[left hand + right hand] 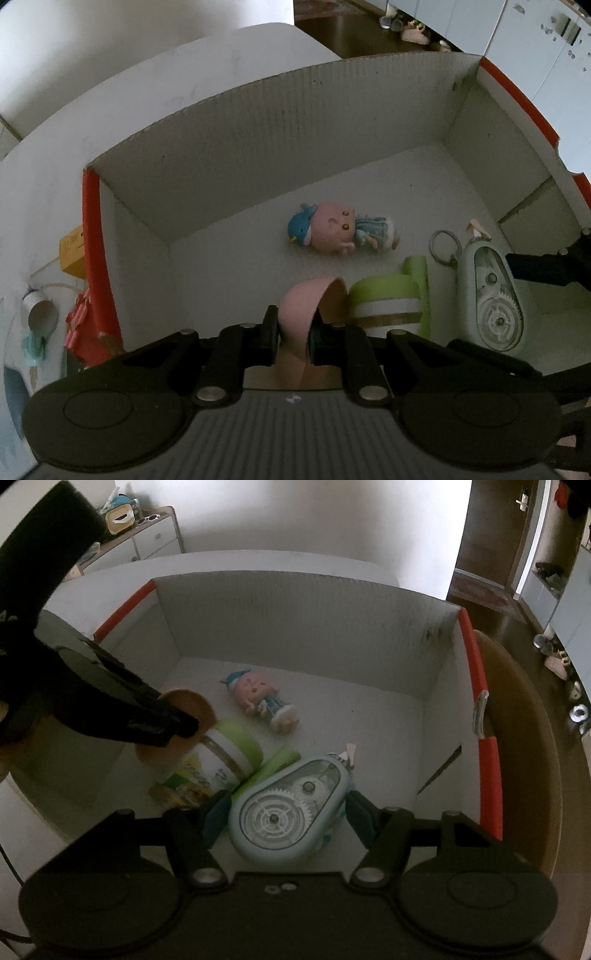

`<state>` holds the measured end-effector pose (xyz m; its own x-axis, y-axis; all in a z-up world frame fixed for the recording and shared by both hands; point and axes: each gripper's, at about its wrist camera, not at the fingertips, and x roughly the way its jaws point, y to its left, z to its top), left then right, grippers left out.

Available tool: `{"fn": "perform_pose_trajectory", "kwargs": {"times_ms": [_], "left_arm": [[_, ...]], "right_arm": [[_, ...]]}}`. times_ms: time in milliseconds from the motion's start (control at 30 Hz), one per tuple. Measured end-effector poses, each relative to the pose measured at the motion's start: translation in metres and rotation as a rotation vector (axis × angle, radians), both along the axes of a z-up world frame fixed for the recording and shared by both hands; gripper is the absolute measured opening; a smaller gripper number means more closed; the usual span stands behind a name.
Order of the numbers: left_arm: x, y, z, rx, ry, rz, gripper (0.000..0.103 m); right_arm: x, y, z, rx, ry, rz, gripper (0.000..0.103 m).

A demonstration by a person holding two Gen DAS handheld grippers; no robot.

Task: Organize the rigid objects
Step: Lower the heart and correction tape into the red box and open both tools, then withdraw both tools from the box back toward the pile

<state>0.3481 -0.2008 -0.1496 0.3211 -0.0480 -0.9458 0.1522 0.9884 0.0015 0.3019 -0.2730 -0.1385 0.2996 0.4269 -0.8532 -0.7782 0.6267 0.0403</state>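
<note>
Left wrist view
- Left hand-held gripper (291,338): clenched on the rim of a pink bowl-shaped plastic shell (301,310), held low inside the box.
- Container: white corrugated cardboard box with red edges (258,122).
- Contents: pink-headed doll figurine in blue dress (340,230) lying mid-floor; green-lidded jar (384,299) just beside the shell.
- Handling, judged: shell thin, stiff, light; a rim pinch suits it.

Right wrist view
- Right hand-held gripper (282,812): fingers at both sides of a pale blue teardrop-shaped correction-tape dispenser with clear gear window (284,808); whether the pads press, cannot tell.
- Dispenser place: near box floor, touching the jar.
- Handling, judged: hard, smooth, slippery casing; hold across the wide flanks.
</note>
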Motion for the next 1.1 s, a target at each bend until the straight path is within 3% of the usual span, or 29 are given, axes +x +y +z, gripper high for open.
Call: {"fn": "perform_pose_trajectory", "kwargs": {"times_ms": [467, 1100], "left_arm": [[-0.029, 0.015, 0.025, -0.027, -0.089, -0.010, 0.015], [-0.091, 0.049, 0.094, -0.176, -0.296, -0.078, 0.015]], "right_arm": [[-0.017, -0.005, 0.024, 0.025, -0.065, -0.017, 0.080], [-0.081, 0.002, 0.084, 0.140, -0.159, -0.112, 0.088]]}}
